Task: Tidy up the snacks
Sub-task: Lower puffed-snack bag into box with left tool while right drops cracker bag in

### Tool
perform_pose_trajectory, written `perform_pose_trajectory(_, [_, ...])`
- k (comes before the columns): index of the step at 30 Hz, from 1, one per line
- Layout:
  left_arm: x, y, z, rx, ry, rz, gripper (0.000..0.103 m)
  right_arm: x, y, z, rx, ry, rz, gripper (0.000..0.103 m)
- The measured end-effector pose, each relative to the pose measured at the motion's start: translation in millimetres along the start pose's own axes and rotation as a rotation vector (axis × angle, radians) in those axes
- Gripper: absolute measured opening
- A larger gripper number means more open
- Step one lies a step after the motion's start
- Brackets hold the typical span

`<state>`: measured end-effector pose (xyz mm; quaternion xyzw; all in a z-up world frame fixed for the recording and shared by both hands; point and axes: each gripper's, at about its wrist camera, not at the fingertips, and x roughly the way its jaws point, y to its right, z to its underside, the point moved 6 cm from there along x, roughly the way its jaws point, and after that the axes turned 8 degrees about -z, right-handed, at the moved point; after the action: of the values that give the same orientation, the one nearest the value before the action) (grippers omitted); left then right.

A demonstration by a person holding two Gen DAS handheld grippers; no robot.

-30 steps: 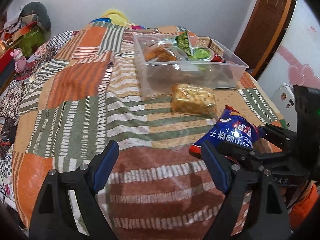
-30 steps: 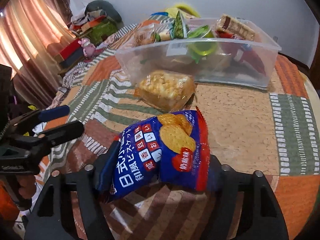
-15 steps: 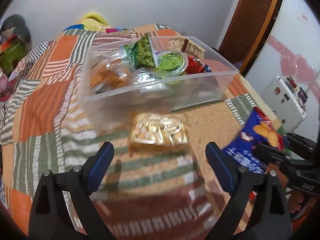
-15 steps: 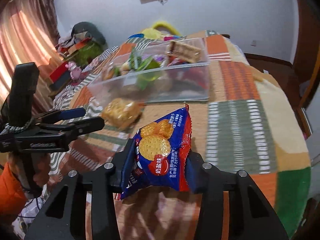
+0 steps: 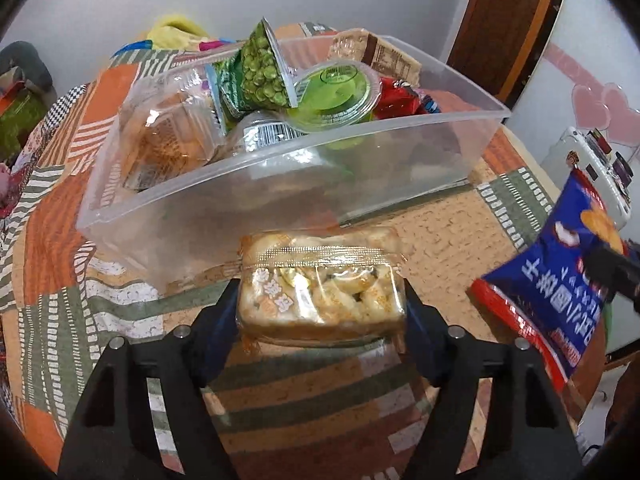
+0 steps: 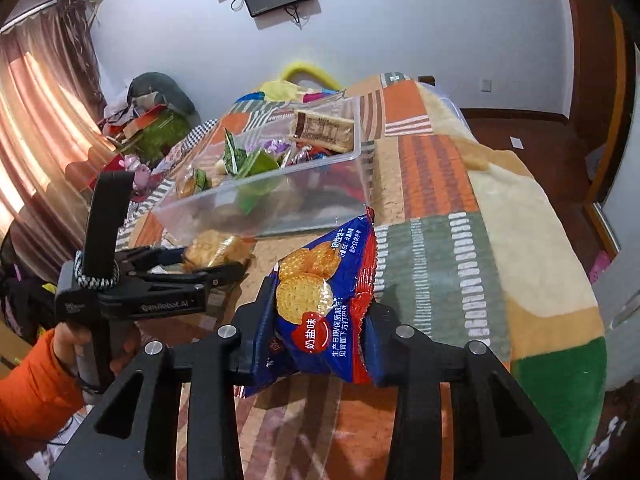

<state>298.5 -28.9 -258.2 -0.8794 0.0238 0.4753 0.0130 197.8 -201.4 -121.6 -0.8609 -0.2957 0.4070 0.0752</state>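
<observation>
My left gripper (image 5: 322, 312) is shut on a clear pack of golden snacks (image 5: 320, 284), which rests on the patchwork blanket just in front of the clear plastic bin (image 5: 280, 184). The pack also shows in the right wrist view (image 6: 212, 250), held by the left gripper (image 6: 224, 264). My right gripper (image 6: 316, 336) is shut on a blue and red cracker bag (image 6: 320, 304) and holds it above the blanket, to the right of the bin (image 6: 280, 208). The bag shows at the right edge of the left wrist view (image 5: 560, 280). The bin holds several snacks.
Inside the bin are a green pea bag (image 5: 260, 72), a green jelly cup (image 5: 336, 96) and a brown wafer pack (image 6: 324, 130). The blanket (image 6: 440, 248) drops off at the right. Curtains and clutter (image 6: 148, 120) stand at the left.
My left gripper moved forward to the golden snack pack and closed on it. My right gripper lifted the cracker bag higher and drew it back to the right.
</observation>
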Motion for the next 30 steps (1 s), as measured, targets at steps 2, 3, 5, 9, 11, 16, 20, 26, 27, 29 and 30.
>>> perform_pose_trajectory(2, [-7, 0, 4, 0.011, 0.016, -0.011, 0.073, -4, -3, -4, 0.001, 0.015, -0.006, 0.034])
perform_pose_trajectory(3, [-12, 0, 5, 0.017, 0.025, -0.014, 0.073, -6, -5, -6, -0.001, 0.024, -0.008, 0.034])
perform_pose_trajectory(5, [-24, 0, 5, 0.02, 0.047, -0.012, 0.073, -10, -1, -13, -0.008, 0.042, -0.006, 0.034])
perform_pose_trajectory(9, [-49, -5, -8, 0.009, 0.097, -0.007, 0.073, -14, -5, -31, -0.027, 0.077, 0.001, 0.034])
perform_pose_trajectory(11, [-62, -9, -18, -0.001, 0.126, -0.004, 0.073, -17, -8, -42, -0.039, 0.101, 0.012, 0.034])
perform_pose_trajectory(16, [-78, -16, -49, -0.03, 0.179, 0.003, 0.073, -18, -13, -74, -0.069, 0.172, 0.042, 0.034])
perform_pose_trajectory(20, [-75, -14, -67, -0.062, 0.182, 0.012, 0.073, -7, -14, -96, -0.08, 0.2, 0.058, 0.034])
perform_pose_trajectory(26, [-58, -14, -87, -0.089, 0.168, -0.027, 0.073, 21, -7, -118, -0.061, 0.202, 0.081, 0.034])
perform_pose_trajectory(27, [-54, -16, -90, -0.099, 0.163, -0.031, 0.073, 25, -5, -119, -0.054, 0.2, 0.08, 0.034])
perform_pose_trajectory(29, [-49, -19, -94, -0.112, 0.16, -0.034, 0.073, 34, -2, -121, -0.041, 0.194, 0.081, 0.034])
perform_pose_trajectory(30, [-46, -21, -97, -0.119, 0.158, -0.037, 0.073, 37, -2, -120, -0.037, 0.192, 0.082, 0.034])
